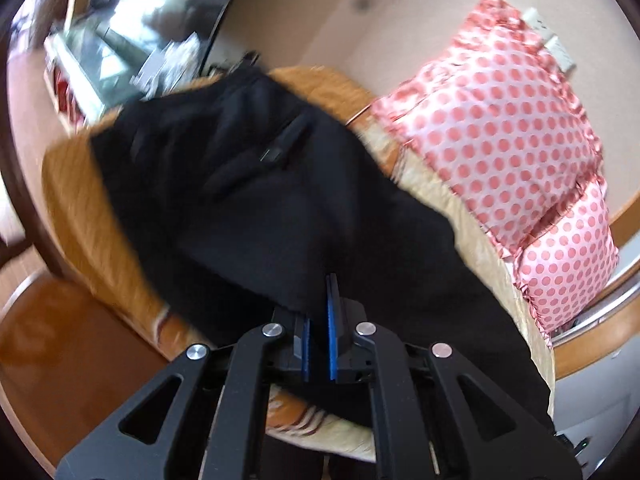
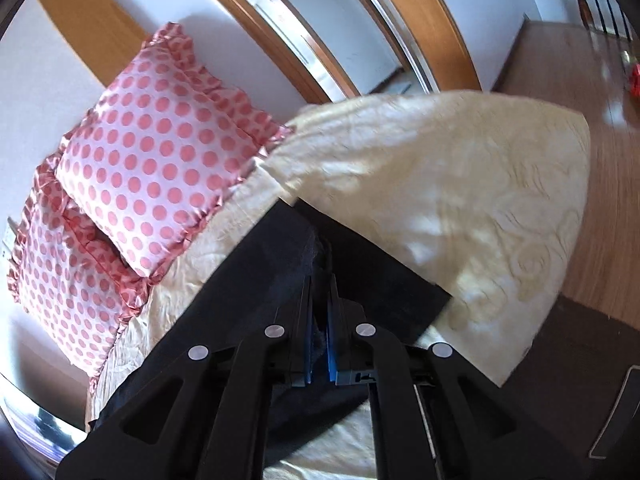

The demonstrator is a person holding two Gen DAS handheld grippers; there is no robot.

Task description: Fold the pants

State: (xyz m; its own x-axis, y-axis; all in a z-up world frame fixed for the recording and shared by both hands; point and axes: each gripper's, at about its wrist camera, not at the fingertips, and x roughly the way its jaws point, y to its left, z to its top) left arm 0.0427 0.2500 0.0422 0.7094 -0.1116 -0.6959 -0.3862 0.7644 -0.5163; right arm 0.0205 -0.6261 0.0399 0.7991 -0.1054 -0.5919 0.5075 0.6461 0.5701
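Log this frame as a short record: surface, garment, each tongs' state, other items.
surface: bed with cream patterned cover
garment: black pants spread on the bed
left tongs: shut on the pants' fabric, view blurred
right tongs: shut on a bunched fold of the pants
other items: two pink polka-dot pillows, one overlapping the other, beside the pants
fold progress: cannot tell

Two pink polka-dot pillows lie on a cream bedspread, what looks like wooden flooring beyond.
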